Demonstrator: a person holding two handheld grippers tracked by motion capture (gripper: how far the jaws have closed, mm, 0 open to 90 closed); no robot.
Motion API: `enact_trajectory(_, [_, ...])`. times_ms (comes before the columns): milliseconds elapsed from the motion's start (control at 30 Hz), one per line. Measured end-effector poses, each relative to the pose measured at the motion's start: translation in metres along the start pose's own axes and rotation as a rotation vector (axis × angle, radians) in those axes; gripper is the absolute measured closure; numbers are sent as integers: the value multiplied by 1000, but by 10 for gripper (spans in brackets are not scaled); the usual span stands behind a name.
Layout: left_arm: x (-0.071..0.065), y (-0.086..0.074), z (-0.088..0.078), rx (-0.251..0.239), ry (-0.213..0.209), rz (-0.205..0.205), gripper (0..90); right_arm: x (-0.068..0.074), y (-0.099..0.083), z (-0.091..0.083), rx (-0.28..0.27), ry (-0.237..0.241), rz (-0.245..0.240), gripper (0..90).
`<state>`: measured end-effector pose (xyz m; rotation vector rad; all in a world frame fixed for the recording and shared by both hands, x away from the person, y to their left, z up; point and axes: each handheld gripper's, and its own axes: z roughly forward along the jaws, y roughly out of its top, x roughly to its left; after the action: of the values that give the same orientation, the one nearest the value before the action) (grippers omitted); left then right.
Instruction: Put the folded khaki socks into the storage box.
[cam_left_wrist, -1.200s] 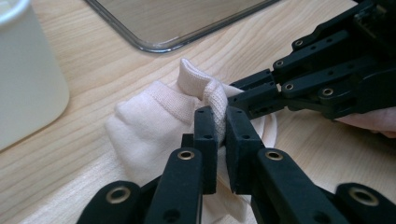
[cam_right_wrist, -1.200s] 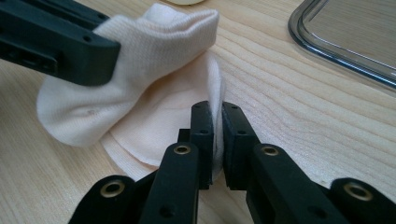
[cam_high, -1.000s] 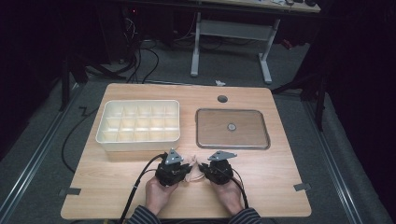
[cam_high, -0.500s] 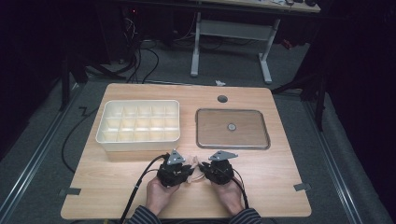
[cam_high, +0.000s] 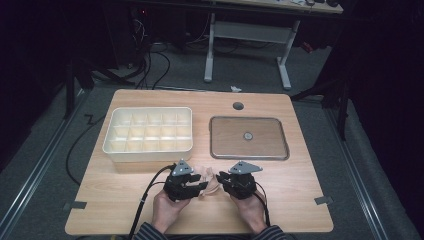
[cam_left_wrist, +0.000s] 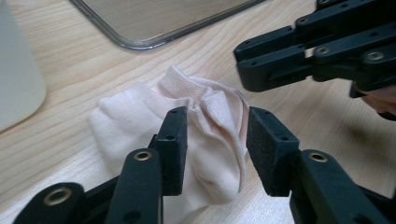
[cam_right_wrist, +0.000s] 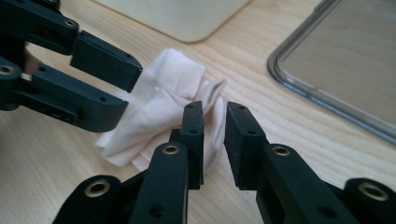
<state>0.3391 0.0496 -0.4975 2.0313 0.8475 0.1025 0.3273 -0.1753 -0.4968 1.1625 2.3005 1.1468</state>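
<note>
A pale pink sock (cam_high: 212, 186) lies crumpled on the wooden table near its front edge, between my two grippers. My left gripper (cam_high: 202, 183) points right at it. In the left gripper view its jaws (cam_left_wrist: 217, 121) have just been opening and now stand apart around the sock's ribbed cuff (cam_left_wrist: 205, 100), with a gap beside the right pad. My right gripper (cam_high: 223, 179) faces it from the other side. Its jaws (cam_right_wrist: 215, 109) have also just been opening and stand a narrow gap apart at the edge of the sock (cam_right_wrist: 163, 98), not pressing on it.
A white compartment box (cam_high: 147, 150) stands at the back left, with its wall close behind the sock. A shallow metal tray (cam_high: 250, 157) lies at the back right. A round cable hole (cam_high: 238, 106) sits near the far edge. Cables trail from both grippers toward the person.
The left jaws have spread apart and let go of the sock. The right jaws have parted a little and that hand has lifted slightly. The sock stays on the table between them.
</note>
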Motion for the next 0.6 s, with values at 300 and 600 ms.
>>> enact_trajectory(300, [12,-2,-10,13,57,-13,545,12,11,-2,-3,18,-47,768])
enact_trajectory(600, [31,-10,-9,35,133,-70,508,23,23,5,1,35,-78,748])
